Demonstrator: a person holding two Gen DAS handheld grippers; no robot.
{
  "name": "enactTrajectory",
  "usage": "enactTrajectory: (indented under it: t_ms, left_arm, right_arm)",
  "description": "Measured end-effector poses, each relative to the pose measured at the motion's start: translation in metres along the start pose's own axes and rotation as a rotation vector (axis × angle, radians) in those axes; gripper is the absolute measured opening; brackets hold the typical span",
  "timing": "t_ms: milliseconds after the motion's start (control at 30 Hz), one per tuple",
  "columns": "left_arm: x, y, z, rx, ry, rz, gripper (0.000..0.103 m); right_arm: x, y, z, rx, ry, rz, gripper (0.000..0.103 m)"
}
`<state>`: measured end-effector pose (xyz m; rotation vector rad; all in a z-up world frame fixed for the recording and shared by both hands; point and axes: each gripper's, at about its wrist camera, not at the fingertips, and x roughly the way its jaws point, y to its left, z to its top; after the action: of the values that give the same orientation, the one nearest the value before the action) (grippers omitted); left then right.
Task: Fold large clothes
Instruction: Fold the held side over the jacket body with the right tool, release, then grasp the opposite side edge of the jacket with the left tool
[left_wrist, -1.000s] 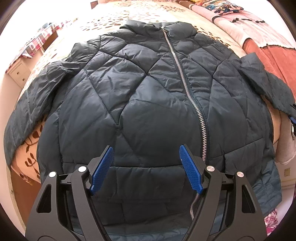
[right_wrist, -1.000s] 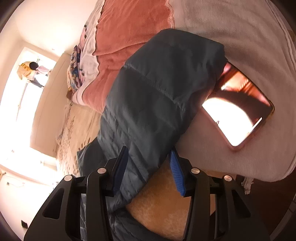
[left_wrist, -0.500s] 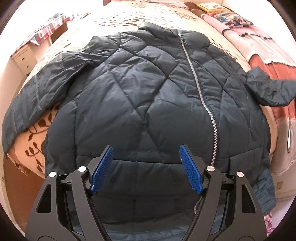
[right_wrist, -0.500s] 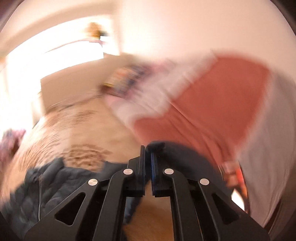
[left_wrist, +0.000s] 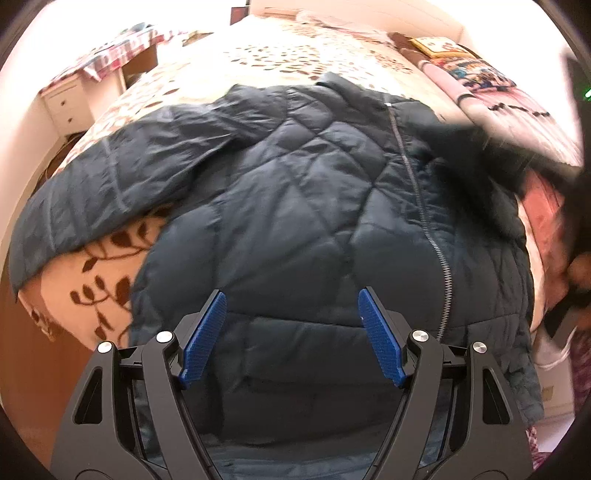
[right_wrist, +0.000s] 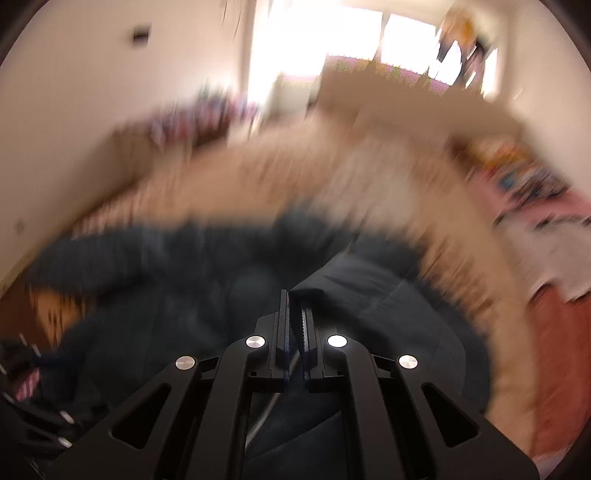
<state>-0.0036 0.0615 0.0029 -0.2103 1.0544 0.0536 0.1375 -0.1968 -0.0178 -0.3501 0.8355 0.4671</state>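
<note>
our left claw (left_wrist: 288, 334) hangs wide over the hem of the dark quilted jacket (left_wrist: 314, 206), nothing between its pads. the jacket lies zipped, front up, on the bed (left_wrist: 295, 55), one sleeve (left_wrist: 110, 184) spread left. our right claw (right_wrist: 294, 325) has just been closing and is pinched on a fold of the jacket's other sleeve (right_wrist: 369, 288); that view is blurred.

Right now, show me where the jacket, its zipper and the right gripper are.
jacket (left_wrist: 295, 206): left wrist view, on the quilted front panel.
zipper (left_wrist: 419, 192): left wrist view, midway along the metal teeth.
right gripper (right_wrist: 294, 295): right wrist view, at the tips of the closed fingers, pinching a fold of the jacket's sleeve.
</note>
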Motion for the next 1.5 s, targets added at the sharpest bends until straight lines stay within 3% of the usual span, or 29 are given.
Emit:
enactTrajectory:
  t_ms: [100, 133, 167, 200, 233, 267, 433, 567, 833, 967, 1133, 1267, 1500]
  left_arm:
    - [0.002, 0.010, -0.001, -0.017, 0.001, 0.010, 0.073]
    - [0.003, 0.012, -0.001, -0.019, 0.001, 0.011, 0.073]
    - [0.004, 0.014, -0.001, -0.020, 0.003, 0.012, 0.073]
    - [0.006, 0.015, 0.000, -0.021, 0.006, 0.013, 0.073]
    - [0.008, 0.015, 0.001, -0.023, 0.010, 0.013, 0.073]
    - [0.009, 0.014, 0.002, -0.024, 0.012, 0.011, 0.073]
    - [0.006, 0.001, 0.006, 0.014, -0.003, 0.002, 0.073]
    - [0.000, -0.020, 0.013, 0.085, -0.026, -0.018, 0.073]
    - [-0.009, -0.091, 0.035, 0.250, -0.118, -0.082, 0.073]
    - [-0.003, -0.138, 0.042, 0.378, -0.134, -0.071, 0.073]
    - [0.001, -0.185, 0.035, 0.497, -0.141, -0.032, 0.073]
    - [-0.002, -0.201, 0.023, 0.510, -0.149, -0.042, 0.073]
    - [0.008, -0.216, 0.024, 0.503, -0.132, 0.052, 0.073]
  right_arm:
    - [0.030, -0.004, -0.025, 0.074, 0.128, 0.087, 0.006]
    - [0.033, -0.008, -0.032, 0.108, 0.147, 0.123, 0.014]
    - [0.031, -0.010, -0.039, 0.138, 0.160, 0.151, 0.024]
    - [0.031, -0.014, -0.043, 0.173, 0.166, 0.182, 0.053]
    - [0.026, -0.013, -0.044, 0.193, 0.157, 0.188, 0.065]
    - [0.019, -0.017, -0.045, 0.218, 0.135, 0.192, 0.070]
    - [-0.011, -0.042, -0.064, 0.378, 0.089, 0.298, 0.070]
    - [-0.042, -0.067, -0.088, 0.490, 0.036, 0.296, 0.070]
    - [-0.094, -0.086, -0.164, 0.600, -0.034, 0.001, 0.070]
    - [-0.099, -0.085, -0.192, 0.613, -0.046, -0.070, 0.070]
    - [-0.104, -0.100, -0.203, 0.668, -0.061, -0.043, 0.070]
    - [-0.105, -0.104, -0.215, 0.683, -0.050, -0.003, 0.070]
    - [-0.100, -0.103, -0.228, 0.656, -0.036, 0.077, 0.070]
